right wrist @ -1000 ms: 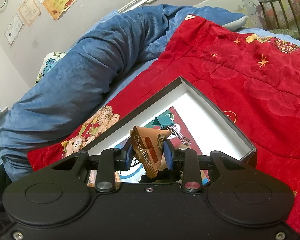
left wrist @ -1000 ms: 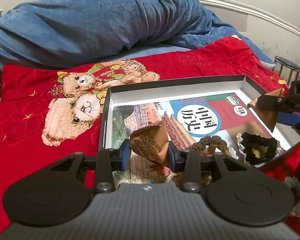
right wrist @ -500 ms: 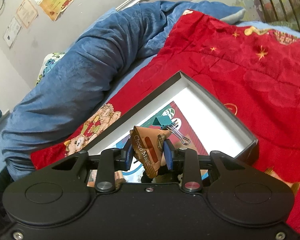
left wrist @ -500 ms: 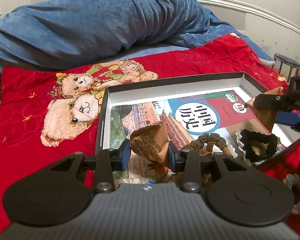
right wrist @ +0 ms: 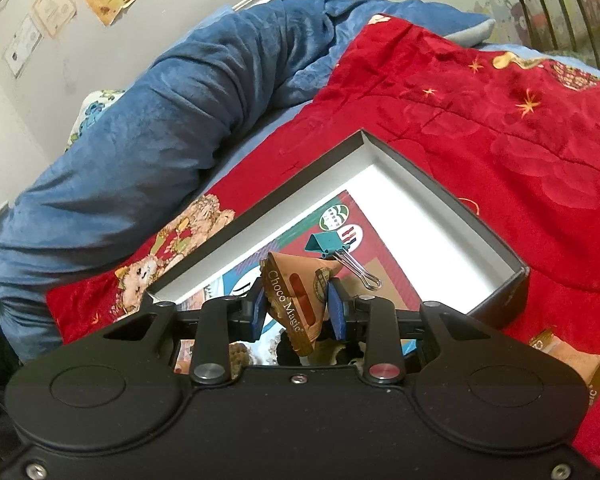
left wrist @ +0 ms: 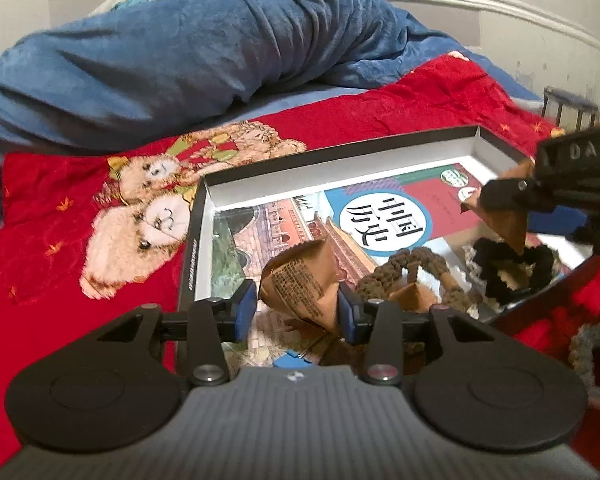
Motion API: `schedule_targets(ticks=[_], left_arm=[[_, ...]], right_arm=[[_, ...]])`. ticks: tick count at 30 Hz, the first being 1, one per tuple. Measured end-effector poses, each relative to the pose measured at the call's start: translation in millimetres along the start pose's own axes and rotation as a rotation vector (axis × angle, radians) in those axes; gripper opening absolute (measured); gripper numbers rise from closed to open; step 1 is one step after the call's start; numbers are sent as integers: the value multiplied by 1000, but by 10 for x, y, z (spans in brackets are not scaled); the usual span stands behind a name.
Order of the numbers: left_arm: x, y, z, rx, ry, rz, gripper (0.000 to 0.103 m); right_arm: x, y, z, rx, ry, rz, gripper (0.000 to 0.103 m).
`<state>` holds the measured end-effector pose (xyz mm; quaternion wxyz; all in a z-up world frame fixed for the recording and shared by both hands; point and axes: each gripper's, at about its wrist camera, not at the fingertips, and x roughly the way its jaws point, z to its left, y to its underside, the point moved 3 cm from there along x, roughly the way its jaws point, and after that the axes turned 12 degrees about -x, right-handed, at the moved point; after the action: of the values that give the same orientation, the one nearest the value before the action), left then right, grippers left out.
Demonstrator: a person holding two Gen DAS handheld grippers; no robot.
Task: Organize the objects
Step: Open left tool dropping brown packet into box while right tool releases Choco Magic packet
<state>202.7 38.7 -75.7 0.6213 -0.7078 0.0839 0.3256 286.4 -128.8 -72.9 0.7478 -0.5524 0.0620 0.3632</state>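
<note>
Left wrist view: left gripper (left wrist: 298, 306) pinching brown snack packet (left wrist: 300, 280), lower centre, above box (left wrist: 340, 152) with book (left wrist: 384, 220). Right wrist view: right gripper (right wrist: 296, 310) clamped on Choco Magic packet (right wrist: 294, 296), frame centre, over same box; binder clip (right wrist: 332, 246) just beyond.

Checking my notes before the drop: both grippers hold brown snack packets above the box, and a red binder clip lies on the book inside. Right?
Not quite: the binder clip is teal, not red, as the right wrist view shows. The rest stands: the left gripper and right gripper each hold a brown snack packet above the box, and the clip lies on the book.
</note>
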Motion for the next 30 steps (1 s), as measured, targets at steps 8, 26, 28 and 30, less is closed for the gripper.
schedule_targets(ticks=[8, 26, 28, 30], left_arm=[[-76, -11, -53, 64, 2, -47, 71], [-732, -384, 290, -115, 122, -125, 82], [-886, -389, 302, -114, 150, -141, 83], [-1061, -381, 287, -98, 181, -154, 84]], right_arm=[[-22, 17, 59, 1, -44, -6, 42], [-1186, -226, -248, 141, -64, -146, 72], [-1363, -256, -230, 128, -53, -144, 72], [-1562, -276, -198, 95, -29, -152, 75]])
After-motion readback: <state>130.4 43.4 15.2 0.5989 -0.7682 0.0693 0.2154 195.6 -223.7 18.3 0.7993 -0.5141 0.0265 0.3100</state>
